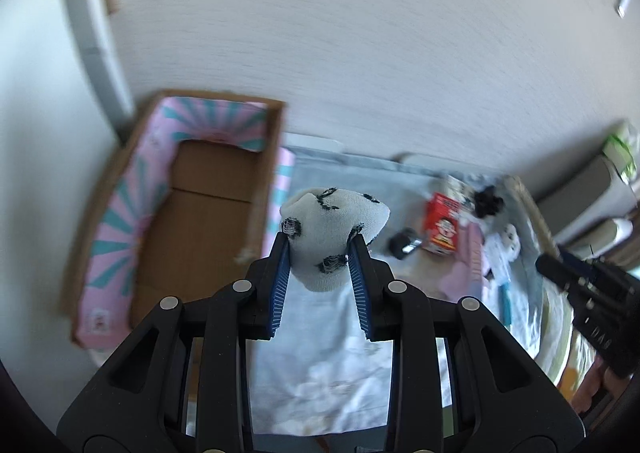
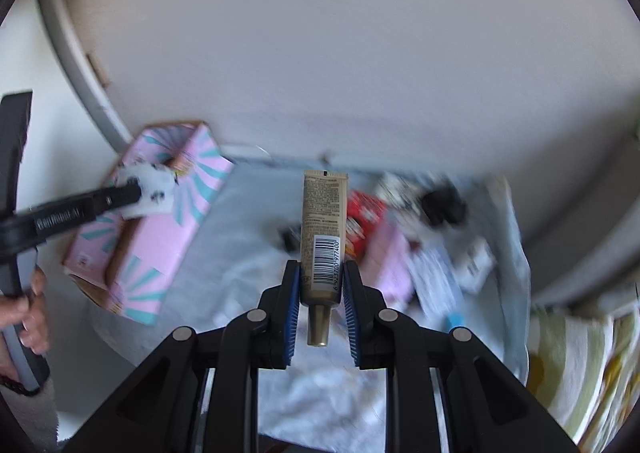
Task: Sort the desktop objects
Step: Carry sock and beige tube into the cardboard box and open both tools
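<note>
A white sock [image 1: 334,237] with black markings, rolled into a soft lump, is pinched between the blue pads of the left gripper [image 1: 320,249], bulging out ahead of the fingertips. Just to that gripper's left sits an open cardboard box [image 1: 216,189], brown inside with a pink-and-teal sunburst lining along its walls. The right gripper [image 2: 320,277] is clamped on a beige tube [image 2: 322,237], held upright with its gold cap pointing back toward the camera and its barcode label facing out.

Beneath both grippers lies a pale blue-grey cloth [image 1: 320,353] with faint white patterns. Ahead and to the right of the left gripper lie a red carton [image 1: 442,225], a small black item [image 1: 404,243] and a blurred heap of further small things. A plain light wall [image 1: 360,53] rises behind the cloth. In the right wrist view, a striped yellow-green fabric [image 2: 576,365] lies far right.
</note>
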Action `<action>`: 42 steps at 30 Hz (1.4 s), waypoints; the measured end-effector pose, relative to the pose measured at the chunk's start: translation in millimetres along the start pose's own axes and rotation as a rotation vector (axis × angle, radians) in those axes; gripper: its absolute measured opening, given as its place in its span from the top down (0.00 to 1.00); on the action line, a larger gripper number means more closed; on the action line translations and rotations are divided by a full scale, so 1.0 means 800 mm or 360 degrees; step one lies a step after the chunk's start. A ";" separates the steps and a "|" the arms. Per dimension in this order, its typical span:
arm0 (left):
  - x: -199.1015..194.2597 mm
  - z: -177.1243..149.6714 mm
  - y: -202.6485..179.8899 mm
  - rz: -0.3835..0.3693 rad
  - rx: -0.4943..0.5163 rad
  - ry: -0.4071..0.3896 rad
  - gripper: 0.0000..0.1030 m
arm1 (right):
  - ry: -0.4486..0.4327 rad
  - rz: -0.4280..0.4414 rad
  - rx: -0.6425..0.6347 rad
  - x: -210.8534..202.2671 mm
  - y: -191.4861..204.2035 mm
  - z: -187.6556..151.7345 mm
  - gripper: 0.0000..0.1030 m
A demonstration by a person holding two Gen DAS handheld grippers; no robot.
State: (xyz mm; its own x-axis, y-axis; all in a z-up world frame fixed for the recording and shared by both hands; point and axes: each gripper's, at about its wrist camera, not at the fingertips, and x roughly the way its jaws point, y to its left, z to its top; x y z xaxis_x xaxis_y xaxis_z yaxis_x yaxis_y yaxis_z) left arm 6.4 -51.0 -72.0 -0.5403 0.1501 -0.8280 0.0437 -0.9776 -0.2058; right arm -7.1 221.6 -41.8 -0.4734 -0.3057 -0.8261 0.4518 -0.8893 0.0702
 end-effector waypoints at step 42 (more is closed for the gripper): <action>0.070 -0.036 0.167 0.0260 -0.0354 0.0323 0.74 | 0.0668 0.0536 -0.0834 0.279 0.344 0.145 0.81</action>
State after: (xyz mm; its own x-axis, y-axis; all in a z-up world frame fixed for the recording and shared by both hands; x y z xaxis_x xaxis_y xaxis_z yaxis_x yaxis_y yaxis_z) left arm 6.0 -169.0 -161.0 -0.3340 0.0419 -0.9416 0.3103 -0.9384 -0.1518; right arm -76.4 -130.9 -142.0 0.0351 -0.2840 -0.9582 0.8716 -0.4603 0.1684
